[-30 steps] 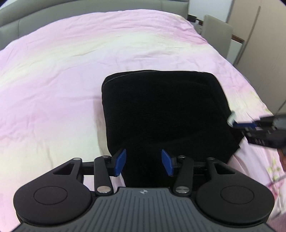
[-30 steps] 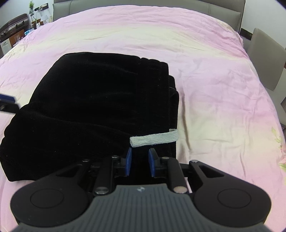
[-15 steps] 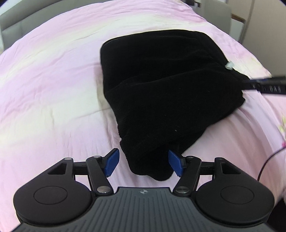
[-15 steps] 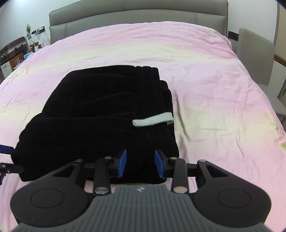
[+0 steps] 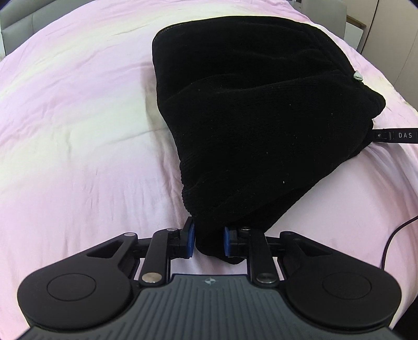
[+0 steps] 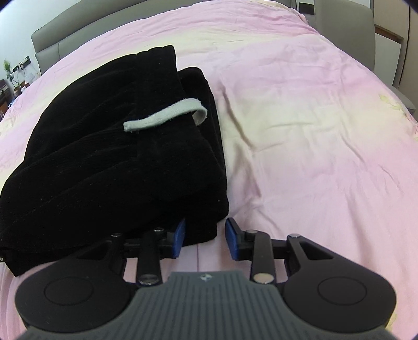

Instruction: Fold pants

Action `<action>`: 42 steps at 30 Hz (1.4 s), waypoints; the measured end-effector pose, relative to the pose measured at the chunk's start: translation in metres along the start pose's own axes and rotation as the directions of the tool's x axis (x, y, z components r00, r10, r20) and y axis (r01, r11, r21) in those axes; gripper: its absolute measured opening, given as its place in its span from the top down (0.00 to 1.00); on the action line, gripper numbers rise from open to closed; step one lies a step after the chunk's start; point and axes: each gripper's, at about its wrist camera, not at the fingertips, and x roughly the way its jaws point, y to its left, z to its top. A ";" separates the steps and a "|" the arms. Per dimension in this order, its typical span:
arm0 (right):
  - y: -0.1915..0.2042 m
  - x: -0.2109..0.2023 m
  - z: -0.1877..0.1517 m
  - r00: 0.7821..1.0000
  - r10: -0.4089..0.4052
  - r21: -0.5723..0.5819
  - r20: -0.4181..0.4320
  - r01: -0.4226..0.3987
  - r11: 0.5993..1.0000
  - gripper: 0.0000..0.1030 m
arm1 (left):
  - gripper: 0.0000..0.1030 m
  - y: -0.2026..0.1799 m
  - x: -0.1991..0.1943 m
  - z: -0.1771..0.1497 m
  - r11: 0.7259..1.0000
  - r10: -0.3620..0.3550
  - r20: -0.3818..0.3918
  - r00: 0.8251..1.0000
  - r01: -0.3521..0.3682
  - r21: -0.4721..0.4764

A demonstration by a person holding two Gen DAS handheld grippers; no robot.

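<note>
A wrinkled bedspread in pale pink with soft cream-yellow patches (image 5: pixel 78 136) covers the whole bed. Behind it runs a padded grey upholstered headboard (image 6: pixel 78 31), which also shows at the top left corner of the left wrist view (image 5: pixel 23 21). To the right of the bed stands a grey upholstered chair (image 6: pixel 347 31). A small green potted plant (image 6: pixel 7 69) sits on dark furniture at the far left. A thin dark cable (image 5: pixel 392 235) trails over the bedspread's right side.

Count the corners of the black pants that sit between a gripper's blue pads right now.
2. One near corner of the black pants is between the closing left gripper; the other is in the right gripper, touching only its left pad.
</note>
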 end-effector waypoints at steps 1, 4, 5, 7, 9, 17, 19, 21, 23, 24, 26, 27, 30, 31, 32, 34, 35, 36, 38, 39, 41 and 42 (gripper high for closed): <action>0.002 0.000 0.000 1.000 -0.009 -0.018 -0.002 0.009 1.000 0.71 | 0.77 -0.001 -0.001 0.001 1.000 0.001 -0.008 1.000 -0.001 0.007; 0.007 0.001 0.001 1.000 -0.025 -0.047 -0.014 0.024 0.999 0.71 | 0.77 -0.004 -0.006 0.005 1.000 0.013 -0.044 0.999 -0.012 0.028; 0.008 0.001 0.001 0.999 -0.025 -0.050 -0.022 0.024 0.998 0.71 | 0.77 -0.005 -0.009 0.005 0.999 0.019 -0.051 0.999 -0.017 0.036; 0.009 -0.003 -0.002 0.999 -0.025 -0.057 -0.034 0.023 0.998 0.71 | 0.77 -0.007 -0.014 0.004 0.998 0.033 -0.064 0.997 -0.030 0.055; 0.011 -0.008 -0.004 0.999 -0.026 -0.066 -0.038 0.023 0.998 0.71 | 0.77 -0.010 -0.021 0.000 0.996 0.047 -0.067 0.997 -0.042 0.074; 0.021 -0.049 0.001 1.000 0.002 -0.112 -0.002 -0.002 0.994 0.68 | 0.75 -0.014 -0.056 -0.002 0.991 0.073 -0.025 0.997 -0.070 0.115; 0.022 -0.061 0.005 1.000 0.013 -0.119 0.007 -0.012 0.993 0.60 | 0.70 -0.016 -0.068 0.003 0.989 0.073 0.006 0.997 -0.073 0.130; 0.025 -0.072 0.010 1.000 0.025 -0.130 0.011 -0.023 0.991 0.53 | 0.60 -0.017 -0.081 0.013 0.989 0.055 0.040 0.998 -0.060 0.135; 0.029 -0.080 0.019 0.999 0.036 -0.141 0.016 -0.033 0.989 0.41 | 0.51 -0.013 -0.091 0.024 0.993 0.024 0.075 0.997 -0.033 0.116; 0.030 -0.084 0.022 0.999 0.039 -0.147 0.021 -0.036 0.989 0.39 | 0.46 -0.010 -0.095 0.032 0.995 0.006 0.092 0.996 -0.015 0.095; 0.030 -0.091 0.030 0.999 0.049 -0.150 0.023 -0.045 0.988 0.28 | 0.42 0.000 -0.099 0.047 0.999 -0.030 0.116 0.993 0.024 0.046; 0.029 -0.093 0.034 0.998 0.053 -0.145 0.025 -0.049 0.988 0.26 | 0.39 0.007 -0.099 0.055 0.999 -0.048 0.128 0.991 0.047 0.015; 0.021 -0.092 0.050 0.997 0.072 -0.097 0.015 -0.071 0.993 0.21 | 0.34 0.027 -0.091 0.079 0.989 -0.108 0.166 0.980 0.122 -0.079; 0.017 -0.088 0.056 0.997 0.081 -0.071 0.007 -0.080 0.994 0.20 | 0.33 0.033 -0.087 0.085 0.983 -0.125 0.172 0.977 0.146 -0.114; 0.012 -0.085 0.062 0.996 0.092 -0.042 -0.002 -0.092 0.995 0.20 | 0.32 0.041 -0.080 0.092 0.973 -0.140 0.175 0.975 0.168 -0.156; 0.003 -0.076 0.072 0.994 0.112 0.015 -0.017 -0.111 0.994 0.20 | 0.32 0.053 -0.066 0.104 0.953 -0.163 0.178 0.970 0.202 -0.227; -0.001 -0.072 0.077 0.993 0.115 0.035 -0.021 -0.114 0.993 0.20 | 0.32 0.060 -0.058 0.108 0.940 -0.169 0.182 0.969 0.214 -0.267; -0.004 -0.067 0.082 0.994 0.110 0.048 -0.022 -0.109 0.993 0.20 | 0.32 0.065 -0.051 0.113 0.930 -0.169 0.185 0.968 0.218 -0.295; -0.004 -0.058 0.093 0.996 0.091 0.045 -0.021 -0.090 0.995 0.22 | 0.33 0.073 -0.038 0.124 0.925 -0.144 0.199 0.969 0.203 -0.322; -0.002 -0.053 0.099 0.996 0.082 0.032 -0.017 -0.082 0.996 0.24 | 0.36 0.076 -0.031 0.131 0.928 -0.128 0.201 0.971 0.189 -0.320; 0.004 -0.045 0.111 0.997 0.074 -0.006 -0.007 -0.074 0.997 0.32 | 0.40 0.080 -0.017 0.146 0.934 -0.111 0.207 0.972 0.173 -0.312; 0.009 -0.040 0.118 0.997 0.074 -0.029 0.002 -0.074 0.997 0.35 | 0.41 0.082 -0.011 0.154 0.936 -0.104 0.211 0.972 0.168 -0.310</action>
